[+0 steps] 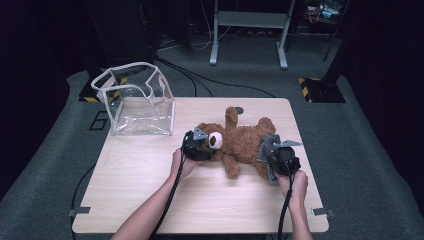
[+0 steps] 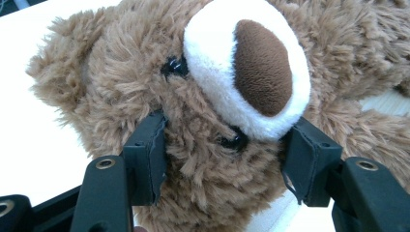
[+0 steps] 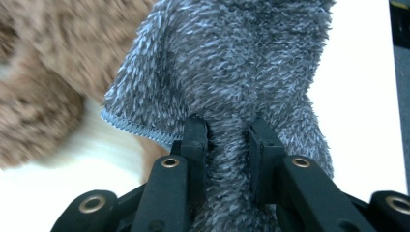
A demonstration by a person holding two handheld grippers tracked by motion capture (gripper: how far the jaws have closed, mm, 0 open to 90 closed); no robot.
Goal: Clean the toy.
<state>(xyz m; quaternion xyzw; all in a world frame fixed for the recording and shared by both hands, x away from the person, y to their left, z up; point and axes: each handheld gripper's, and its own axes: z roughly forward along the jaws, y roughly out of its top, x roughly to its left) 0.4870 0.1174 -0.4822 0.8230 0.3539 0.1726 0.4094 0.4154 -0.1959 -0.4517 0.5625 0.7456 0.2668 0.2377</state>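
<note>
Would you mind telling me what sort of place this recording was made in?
Probably a lab or studio set up for recording, not a home. A lone wooden table stands on grey carpet amid dark surroundings, cables trail across the floor, yellow-and-black hazard tape marks it, and a metal stand is behind.

Both forearms are bare, without sleeves. Each hand carries a black gripper, the left gripper (image 1: 199, 145) and the right gripper (image 1: 280, 156), each topped by a grey three-cornered plate and trailing a black cable toward the near edge. Brass-coloured rivets stud the black jaws.
</note>
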